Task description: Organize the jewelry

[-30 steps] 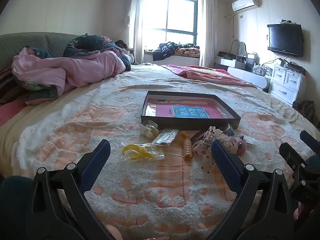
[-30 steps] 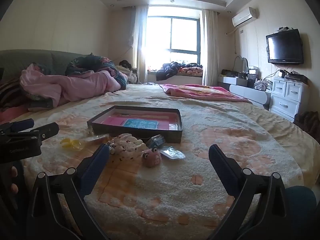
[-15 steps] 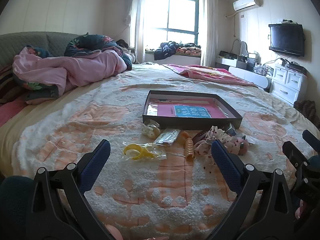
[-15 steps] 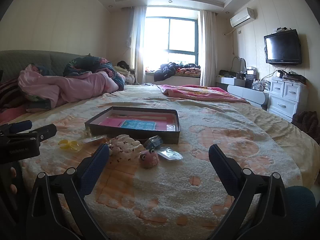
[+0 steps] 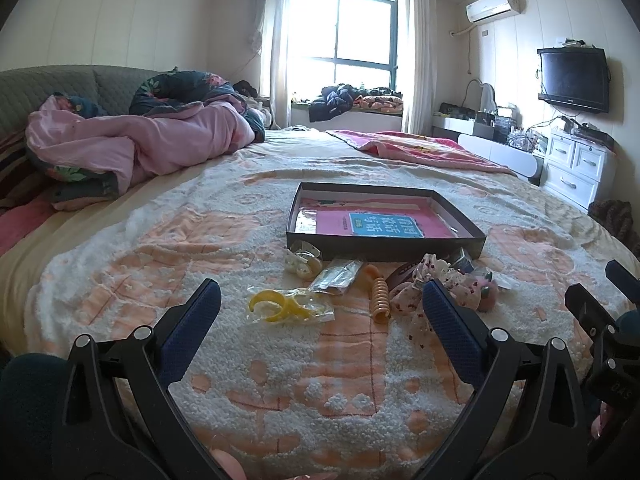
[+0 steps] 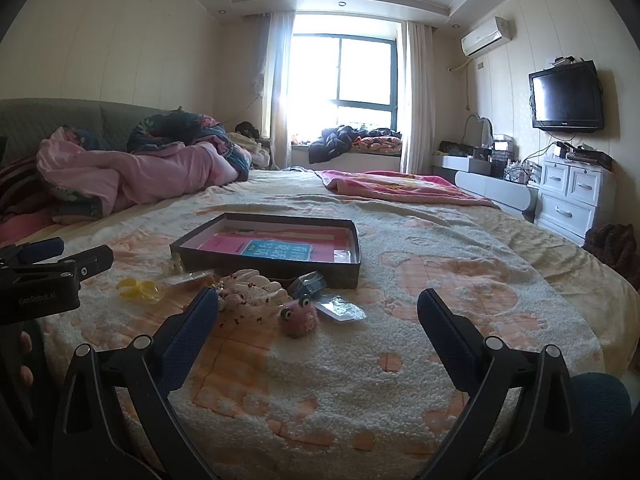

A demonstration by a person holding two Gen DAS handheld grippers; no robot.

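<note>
- While both grippers hover low over a bed point(image 5: 160, 248) covered in a white-and-peach tufted blanket, the left gripper point(image 5: 320, 312) holds its blue-padded fingers point(image 5: 192, 316) spread wide apart with nothing between them.
- Spread just as wide and equally empty, the right gripper point(image 6: 318, 318) points toward the same cluster from the other side; fingertips of a hand point(image 6: 25, 356) show at the left edge of its view.
- A shallow dark tray point(image 5: 384, 246) sits on the blanket beyond the jewelry, holding a pink booklet with a blue label point(image 5: 384, 226).
- Scattered just in front of the tray's near wall lie the loose pieces: yellow rings in a clear bag point(image 5: 280, 308), an orange spiral hair tie point(image 5: 379, 296), a small clear packet point(image 5: 336, 276) and a pale clip point(image 5: 302, 262) close to the tray's corner.
- A white floral scrunchie point(image 6: 248, 294) lies beside a pink fuzzy ornament with googly eyes point(image 6: 298, 316), with a clear packet point(image 6: 340, 310) and a bluish wrapped item point(image 6: 306, 284) just beyond them.
- A rumpled pink quilt point(image 5: 140, 148) is heaped at the bed's far left; a wall-mounted television point(image 6: 566, 96) hangs over white drawers at right.
</note>
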